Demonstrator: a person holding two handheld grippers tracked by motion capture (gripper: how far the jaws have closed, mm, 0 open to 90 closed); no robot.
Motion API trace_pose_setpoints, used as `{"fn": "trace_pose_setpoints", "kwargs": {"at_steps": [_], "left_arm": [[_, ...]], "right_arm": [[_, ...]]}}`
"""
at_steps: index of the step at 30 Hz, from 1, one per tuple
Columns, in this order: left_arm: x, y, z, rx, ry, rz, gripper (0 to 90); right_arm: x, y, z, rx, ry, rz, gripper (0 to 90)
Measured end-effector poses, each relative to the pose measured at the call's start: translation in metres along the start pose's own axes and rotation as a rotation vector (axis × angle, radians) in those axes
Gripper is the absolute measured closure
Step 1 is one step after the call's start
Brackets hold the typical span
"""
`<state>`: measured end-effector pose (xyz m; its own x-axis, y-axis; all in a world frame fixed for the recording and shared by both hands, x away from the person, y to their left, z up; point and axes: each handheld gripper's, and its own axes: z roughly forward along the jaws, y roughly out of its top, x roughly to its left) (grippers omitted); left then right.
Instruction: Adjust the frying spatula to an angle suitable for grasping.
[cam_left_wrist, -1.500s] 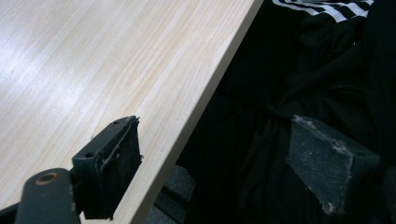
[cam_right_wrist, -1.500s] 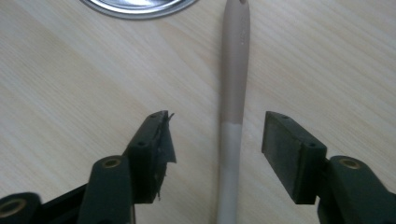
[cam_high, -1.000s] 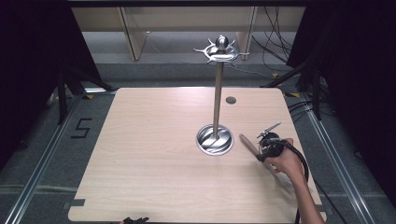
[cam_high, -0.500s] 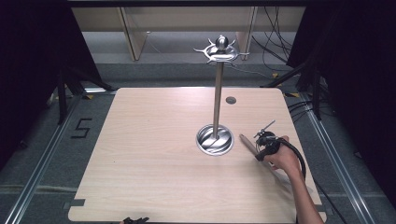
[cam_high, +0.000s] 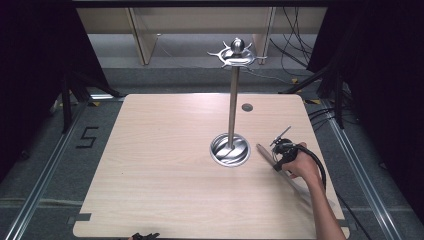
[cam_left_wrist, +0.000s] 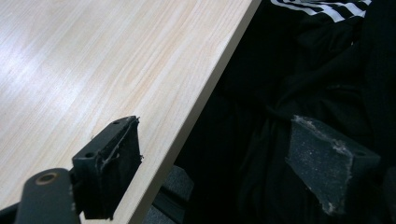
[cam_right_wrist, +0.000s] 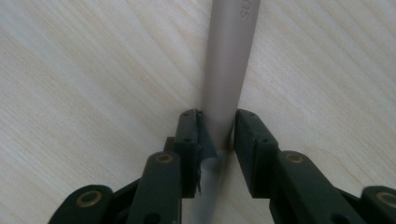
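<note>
Right claw (cam_right_wrist: 219, 133): jaws just closing, clenched on grey rod (cam_right_wrist: 226, 70).
Rod lies flat on bench (cam_high: 165, 165), lower right of the high view, beside steel stand (cam_high: 231, 125). Left claw (cam_left_wrist: 224, 163): released, at bench edge.

We see a pale wood-grain table (cam_high: 165, 170) with a smooth, faintly sheened top. The stand (cam_high: 231, 115) is polished, mirror-bright metal, its round base (cam_high: 230, 150) glossy. The rod (cam_right_wrist: 227, 60) looks matt grey and smooth. The left gripper (cam_left_wrist: 224, 163) carries worn, rough black pads (cam_left_wrist: 322, 163), frayed at the edges, beside dark cloth (cam_left_wrist: 303, 60).
</note>
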<state>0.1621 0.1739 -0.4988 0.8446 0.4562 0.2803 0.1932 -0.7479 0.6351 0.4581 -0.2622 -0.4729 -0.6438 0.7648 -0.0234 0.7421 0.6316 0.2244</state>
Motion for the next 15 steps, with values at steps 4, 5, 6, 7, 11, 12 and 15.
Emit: {"fn": "trace_pose_setpoints", "kwargs": {"at_steps": [4, 5, 6, 7, 11, 12, 15], "left_arm": [[0.0003, 0.0002, 0.0000, 0.000, -0.004, 0.003, 16.7], [0.0001, 0.0001, -0.0003, 0.000, -0.004, 0.003, 16.7], [0.0000, 0.0001, -0.0004, 0.000, -0.003, 0.002, 16.7], [0.0000, 0.0001, -0.0002, -0.002, -0.003, 0.001, 16.7], [-0.0001, 0.0002, -0.0004, -0.001, -0.004, 0.003, 16.7], [-0.0001, 0.0003, -0.0006, -0.003, -0.009, 0.000, 16.7], [0.0000, 0.0002, -0.0014, -0.007, -0.004, -0.002, 16.7]], "right_arm": [[-0.0007, 0.0018, 0.0005, 0.015, -0.002, -0.021, 72.1], [0.0004, 0.0022, 0.0007, 0.015, -0.005, -0.015, 72.5], [0.0019, 0.0023, 0.0007, 0.020, 0.004, -0.002, 72.8], [0.0024, 0.0025, 0.0005, 0.026, 0.009, 0.001, 73.0], [0.0050, 0.0054, 0.0000, 0.043, -0.005, -0.048, 73.6], [0.0069, 0.0060, 0.0007, 0.045, -0.009, -0.052, 73.8], [0.0085, 0.0066, 0.0007, 0.041, -0.013, -0.078, 74.5]]}}
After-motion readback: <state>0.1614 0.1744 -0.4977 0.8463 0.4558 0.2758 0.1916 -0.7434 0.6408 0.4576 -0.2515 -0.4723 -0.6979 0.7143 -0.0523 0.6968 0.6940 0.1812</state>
